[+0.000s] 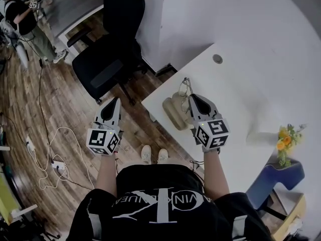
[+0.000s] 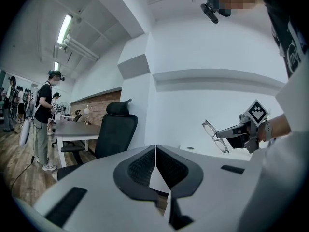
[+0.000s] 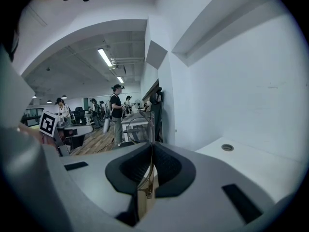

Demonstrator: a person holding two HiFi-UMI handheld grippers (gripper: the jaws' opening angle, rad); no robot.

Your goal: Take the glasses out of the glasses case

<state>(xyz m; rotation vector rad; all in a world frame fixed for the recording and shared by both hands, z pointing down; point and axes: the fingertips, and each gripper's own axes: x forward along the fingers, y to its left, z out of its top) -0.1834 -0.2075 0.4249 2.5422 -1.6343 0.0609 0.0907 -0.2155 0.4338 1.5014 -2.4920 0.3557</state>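
Observation:
My right gripper [image 1: 192,97] is shut on a pair of thin wire-framed glasses [image 1: 186,86] and holds them in the air above the white table [image 1: 241,84]. In the right gripper view the frame [image 3: 137,129] sticks out from between the closed jaws [image 3: 151,151]. Just below and to the left, an open beige glasses case [image 1: 174,110] lies near the table's corner. My left gripper [image 1: 117,100] hangs over the wooden floor left of the table, shut with nothing in it [image 2: 155,151]. Its view shows the glasses [image 2: 215,135] hanging from the right gripper [image 2: 240,129].
A black office chair [image 1: 113,49] stands beyond the table's corner. Cables and a power strip [image 1: 55,154] lie on the floor at left. Yellow flowers [image 1: 286,139] and a blue seat [image 1: 273,179] are at the right. A cable hole [image 1: 217,58] is set in the tabletop. A person [image 1: 25,19] stands far left.

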